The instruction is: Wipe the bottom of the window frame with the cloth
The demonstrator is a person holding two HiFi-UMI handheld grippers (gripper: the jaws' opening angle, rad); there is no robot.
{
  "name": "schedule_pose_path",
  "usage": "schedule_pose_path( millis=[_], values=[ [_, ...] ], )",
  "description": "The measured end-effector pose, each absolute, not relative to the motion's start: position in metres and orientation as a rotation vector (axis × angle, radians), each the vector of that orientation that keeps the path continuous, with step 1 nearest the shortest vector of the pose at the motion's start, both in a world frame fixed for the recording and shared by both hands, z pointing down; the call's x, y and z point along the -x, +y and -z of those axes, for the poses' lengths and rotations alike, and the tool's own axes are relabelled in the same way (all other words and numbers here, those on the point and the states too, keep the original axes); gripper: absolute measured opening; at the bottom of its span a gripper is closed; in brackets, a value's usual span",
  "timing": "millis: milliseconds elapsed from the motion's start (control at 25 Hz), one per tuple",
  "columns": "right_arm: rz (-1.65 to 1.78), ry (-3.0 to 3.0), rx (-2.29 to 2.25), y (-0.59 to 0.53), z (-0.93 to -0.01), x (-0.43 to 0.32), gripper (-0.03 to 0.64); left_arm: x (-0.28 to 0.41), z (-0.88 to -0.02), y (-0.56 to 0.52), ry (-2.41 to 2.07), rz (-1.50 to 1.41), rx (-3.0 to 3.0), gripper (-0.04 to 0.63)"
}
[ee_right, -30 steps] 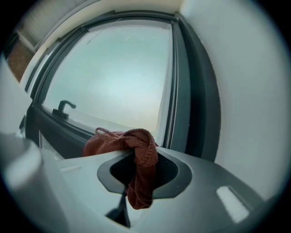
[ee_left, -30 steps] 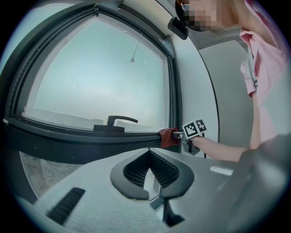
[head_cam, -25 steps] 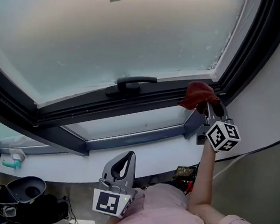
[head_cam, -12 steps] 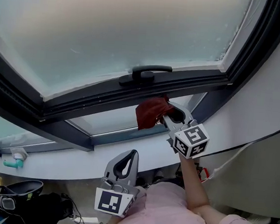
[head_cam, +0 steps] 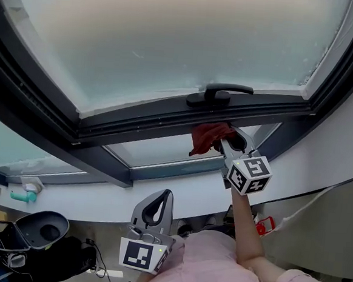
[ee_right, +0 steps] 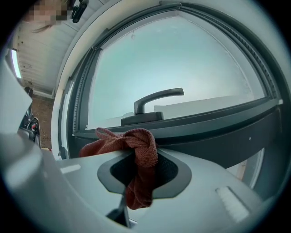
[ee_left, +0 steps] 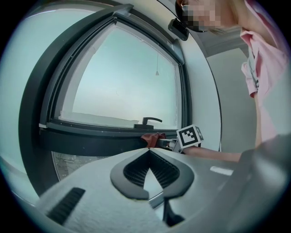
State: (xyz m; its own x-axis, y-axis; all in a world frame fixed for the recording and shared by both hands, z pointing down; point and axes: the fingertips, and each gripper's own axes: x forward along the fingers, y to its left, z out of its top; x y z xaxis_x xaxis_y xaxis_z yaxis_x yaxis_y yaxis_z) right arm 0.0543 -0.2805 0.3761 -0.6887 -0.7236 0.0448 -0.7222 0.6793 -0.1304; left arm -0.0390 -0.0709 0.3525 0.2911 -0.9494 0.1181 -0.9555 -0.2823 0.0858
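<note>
My right gripper (head_cam: 224,142), fingers clenched on the cloth (head_cam: 206,136), has slid it from the corner along the frame (head_cam: 135,123) to under the handle (head_cam: 220,93), so wiping is under way; my left gripper (head_cam: 162,197) hangs low, fingers clenched on nothing.

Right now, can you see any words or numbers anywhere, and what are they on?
No text can be read anywhere.
The marker cubes on the left gripper and right gripper show only black-and-white square patterns, no letters.
The clutter on the floor is too small to show any print.
</note>
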Motion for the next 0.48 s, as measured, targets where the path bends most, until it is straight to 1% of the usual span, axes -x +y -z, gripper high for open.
schedule_pose_path(
  millis=[280, 480],
  values=[
    [0.007, 2.881, 1.389, -0.284, -0.378, -0.05, 0.08, 0.055, -0.352, -0.077, -1.756, -0.068, -2.441, -0.003],
    [-0.022, 2.879, 1.409, -0.285, -0.378, -0.05, 0.078, 0.056, -0.348, -0.08, -1.745, -0.051, -2.461, -0.003]
  ],
)
